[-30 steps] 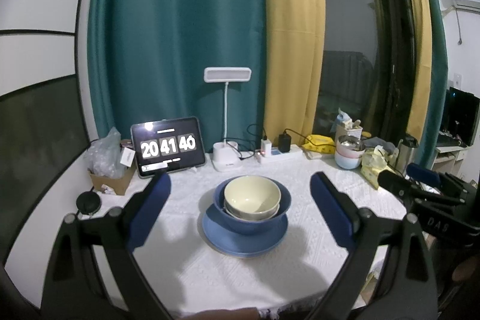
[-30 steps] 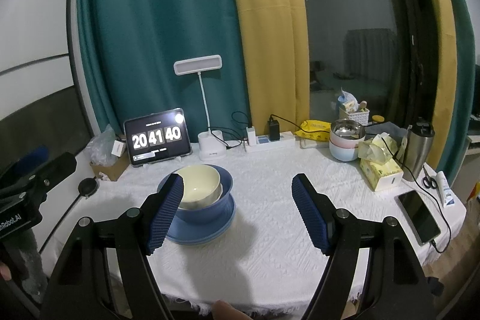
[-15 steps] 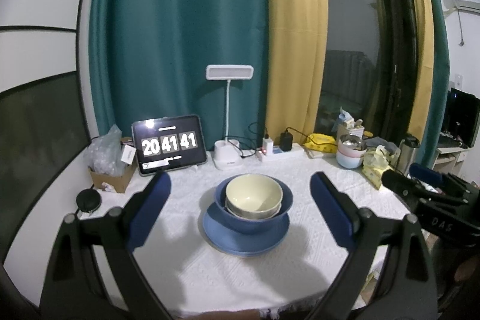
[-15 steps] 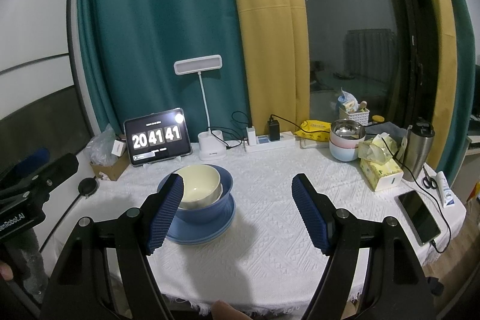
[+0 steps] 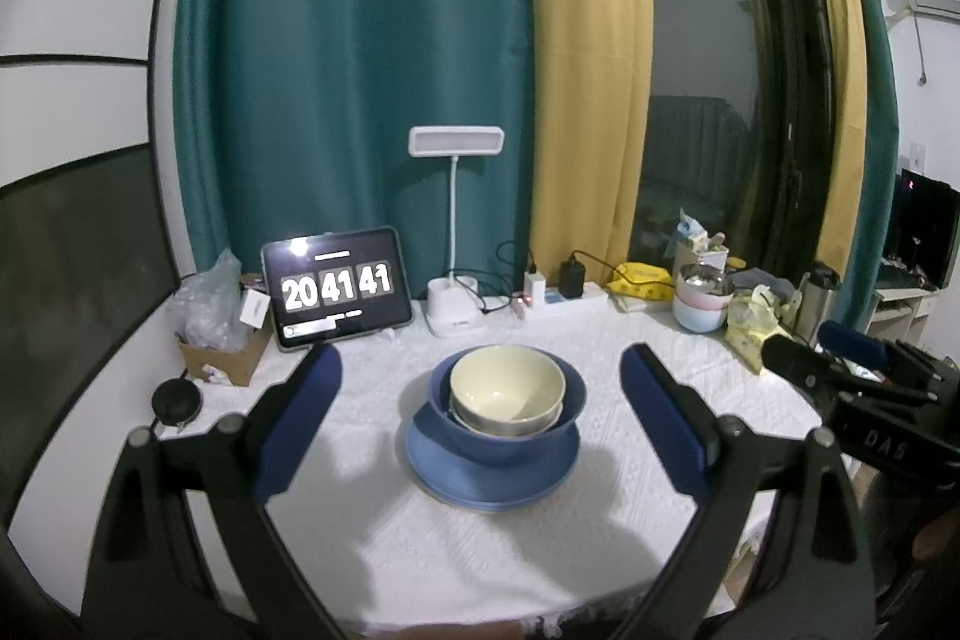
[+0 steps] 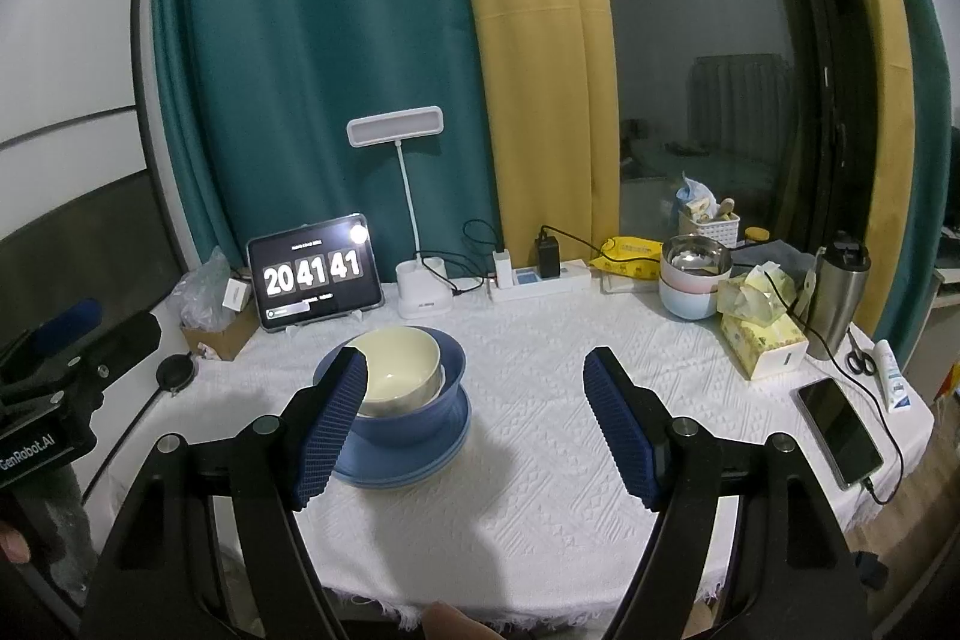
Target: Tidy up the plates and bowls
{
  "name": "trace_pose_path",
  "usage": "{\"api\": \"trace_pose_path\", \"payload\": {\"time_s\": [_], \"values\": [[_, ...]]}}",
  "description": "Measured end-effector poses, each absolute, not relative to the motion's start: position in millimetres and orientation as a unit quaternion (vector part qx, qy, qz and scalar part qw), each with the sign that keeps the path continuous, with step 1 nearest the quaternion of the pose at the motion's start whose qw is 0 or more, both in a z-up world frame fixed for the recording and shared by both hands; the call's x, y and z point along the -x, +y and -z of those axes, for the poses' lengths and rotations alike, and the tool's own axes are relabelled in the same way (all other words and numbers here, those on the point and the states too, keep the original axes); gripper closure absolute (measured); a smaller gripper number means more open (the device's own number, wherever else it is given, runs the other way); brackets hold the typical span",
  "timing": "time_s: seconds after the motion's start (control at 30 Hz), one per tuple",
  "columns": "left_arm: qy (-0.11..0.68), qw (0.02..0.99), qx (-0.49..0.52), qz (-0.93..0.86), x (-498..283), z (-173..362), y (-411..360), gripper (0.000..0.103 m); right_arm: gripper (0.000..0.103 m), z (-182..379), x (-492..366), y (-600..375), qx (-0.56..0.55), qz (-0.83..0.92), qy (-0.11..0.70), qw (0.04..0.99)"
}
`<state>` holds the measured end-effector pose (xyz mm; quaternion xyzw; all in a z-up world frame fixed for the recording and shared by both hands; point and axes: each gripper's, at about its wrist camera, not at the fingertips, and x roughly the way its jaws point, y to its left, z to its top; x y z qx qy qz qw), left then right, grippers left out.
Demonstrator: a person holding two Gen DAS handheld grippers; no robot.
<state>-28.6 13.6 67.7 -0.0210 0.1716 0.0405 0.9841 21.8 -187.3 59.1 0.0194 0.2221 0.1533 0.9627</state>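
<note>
A cream bowl (image 5: 507, 388) sits nested in a blue bowl (image 5: 510, 439), which stands on a blue plate (image 5: 492, 481) on the white tablecloth. The same stack shows in the right wrist view: cream bowl (image 6: 399, 370), blue bowl (image 6: 414, 418), blue plate (image 6: 414, 466). My left gripper (image 5: 480, 418) is open and empty, held back from the stack near the table's front edge. My right gripper (image 6: 477, 421) is open and empty, to the right of the stack; its left finger overlaps the stack's left side in view.
At the back stand a clock tablet (image 6: 315, 274), a white desk lamp (image 6: 420, 292), a power strip (image 6: 540, 280) and stacked pastel bowls (image 6: 693, 286). A tissue box (image 6: 762, 340), steel flask (image 6: 837, 298) and phone (image 6: 840, 430) lie right. A cardboard box (image 5: 222, 358) sits left.
Both grippers stay open and almost still. The left wrist view has shifted very slightly. The clock moved from 20:41:40 to 20:41:41.
</note>
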Motion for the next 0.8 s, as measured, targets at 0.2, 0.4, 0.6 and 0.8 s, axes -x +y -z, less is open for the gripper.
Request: {"api": "trace_pose_path", "payload": {"time_s": [0.2,0.4,0.6,0.8], "values": [[0.173,0.984,0.022,-0.041,28.0,-67.6,13.2,0.008,0.025,-59.4,-21.9,-186.9,-0.02,-0.154,0.222,0.963],[0.172,0.984,0.021,-0.041,27.9,-68.7,11.6,0.008,0.025,-59.5,-20.9,-185.8,-0.021,-0.152,0.223,0.963],[0.173,0.984,0.021,-0.04,26.8,-68.3,12.3,0.008,0.025,-59.6,-21.4,-185.8,-0.019,-0.153,0.224,0.962],[0.172,0.984,0.021,-0.04,26.5,-68.2,12.4,0.008,0.025,-58.8,-20.9,-185.7,-0.02,-0.153,0.223,0.962]]}}
